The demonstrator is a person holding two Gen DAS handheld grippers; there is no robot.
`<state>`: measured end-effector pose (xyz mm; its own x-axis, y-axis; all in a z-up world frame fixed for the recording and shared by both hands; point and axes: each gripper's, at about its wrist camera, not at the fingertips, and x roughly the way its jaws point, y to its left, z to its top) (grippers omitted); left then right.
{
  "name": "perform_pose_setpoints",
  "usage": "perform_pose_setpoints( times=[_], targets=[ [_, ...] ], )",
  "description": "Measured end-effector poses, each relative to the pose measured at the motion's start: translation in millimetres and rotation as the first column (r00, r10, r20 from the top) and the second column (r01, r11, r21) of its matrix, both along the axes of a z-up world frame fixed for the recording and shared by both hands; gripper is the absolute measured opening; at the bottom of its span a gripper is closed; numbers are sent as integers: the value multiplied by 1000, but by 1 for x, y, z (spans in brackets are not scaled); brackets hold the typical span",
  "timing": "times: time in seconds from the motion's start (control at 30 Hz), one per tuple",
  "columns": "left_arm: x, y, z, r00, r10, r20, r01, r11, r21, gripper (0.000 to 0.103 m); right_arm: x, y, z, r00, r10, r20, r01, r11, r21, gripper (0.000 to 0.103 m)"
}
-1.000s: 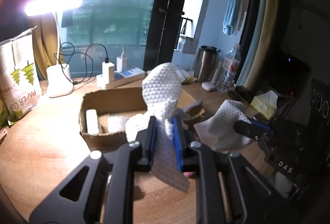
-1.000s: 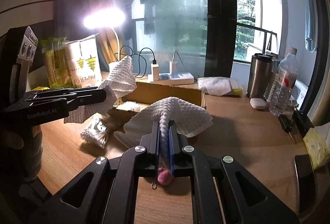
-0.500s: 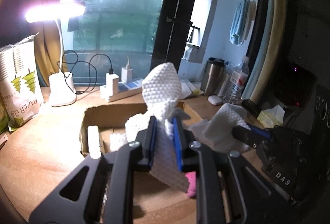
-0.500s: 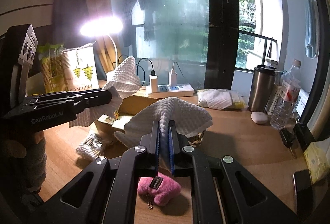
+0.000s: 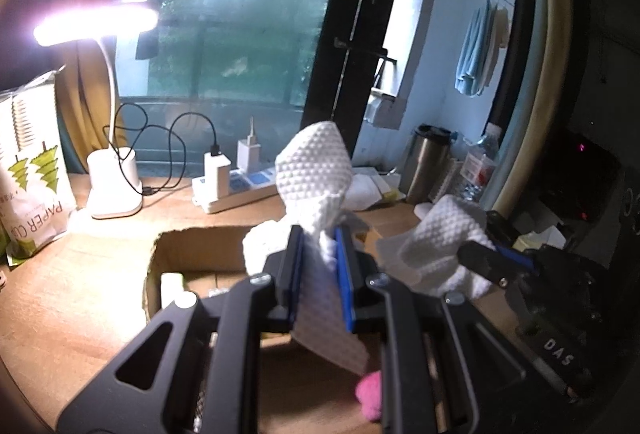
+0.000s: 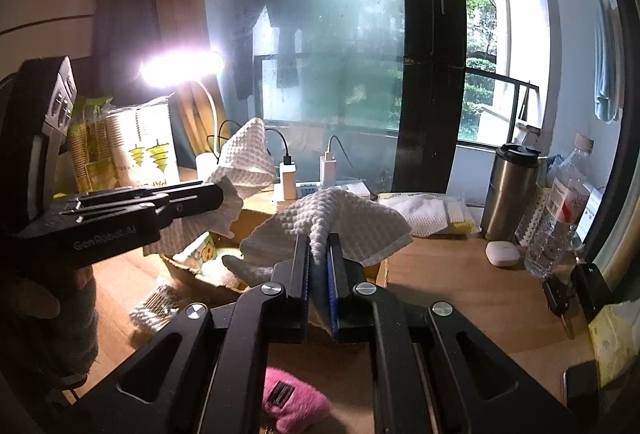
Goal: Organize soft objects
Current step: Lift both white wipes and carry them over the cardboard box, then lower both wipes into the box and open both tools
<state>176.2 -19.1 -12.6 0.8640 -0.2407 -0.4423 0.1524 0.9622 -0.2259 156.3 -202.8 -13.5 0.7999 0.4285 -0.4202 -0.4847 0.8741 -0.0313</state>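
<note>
cloth, white and waffle-textured [image 5: 316, 170], hangs stretched between our left gripper [image 5: 322, 254] and right gripper [image 6: 319, 254], both pinching it; open brown cardboard box [image 5: 192, 238] lies just ahead, below.

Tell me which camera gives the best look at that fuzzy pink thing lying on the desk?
The right wrist view. There the pink plush pouch lies on the wooden desk below the hand-held gripper, showing its fuzzy body and a dark label. The left wrist view catches only a small pink edge behind the gripper frame.
</note>
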Motion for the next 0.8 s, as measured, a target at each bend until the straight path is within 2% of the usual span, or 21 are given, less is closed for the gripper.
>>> perform_pose_setpoints(
  times=[0.37,0.8],
  targets=[
    [28,4,-5,1000,29,-13,-29,1000,5,16,36,8,-3,1000,8,-14,-8,1000,1,8],
    [59,4,-33,995,27,-95,-27,1000,2,16,71,14,-21,997,19,-78,-19,1000,-3,8]
  ],
)
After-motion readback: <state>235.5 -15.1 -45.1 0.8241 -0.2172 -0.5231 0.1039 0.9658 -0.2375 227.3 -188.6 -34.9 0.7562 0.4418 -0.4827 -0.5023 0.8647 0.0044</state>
